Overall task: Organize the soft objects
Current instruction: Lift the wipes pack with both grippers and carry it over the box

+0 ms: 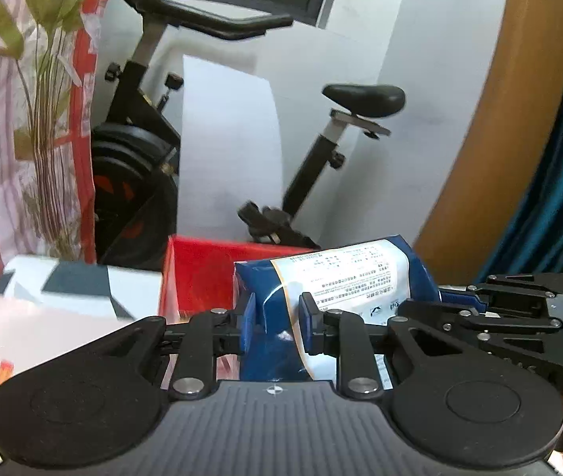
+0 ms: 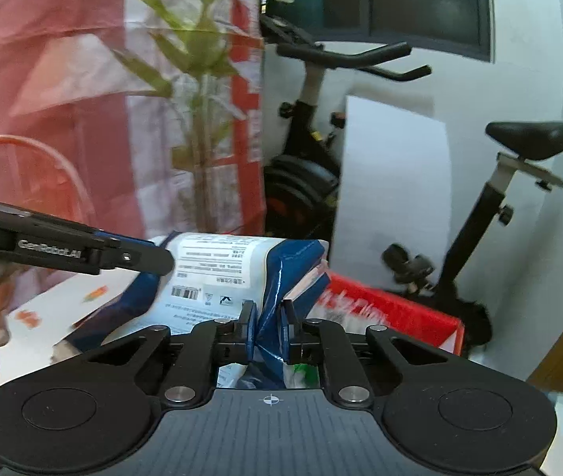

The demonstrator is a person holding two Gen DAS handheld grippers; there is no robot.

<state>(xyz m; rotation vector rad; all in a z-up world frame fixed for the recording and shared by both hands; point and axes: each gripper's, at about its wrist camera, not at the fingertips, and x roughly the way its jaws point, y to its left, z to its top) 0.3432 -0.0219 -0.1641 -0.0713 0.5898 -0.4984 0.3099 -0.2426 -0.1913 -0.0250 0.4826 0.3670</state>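
Both hands were mid-carry: the left hand-held gripper (image 1: 275, 319) and the right hand-held gripper (image 2: 267, 327) were each clamped on the blue-and-white soft pack (image 1: 345, 277), held up just in front of the red bin (image 1: 198, 273) — probably its destination. Next came a joint lowering into that bin; the bin's inside and the pack's underside stayed hidden, and blur spoiled the print

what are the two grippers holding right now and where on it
Both pinch one blue and white soft pack: left gripper on its wrapper film, right gripper on a crumpled blue fold.
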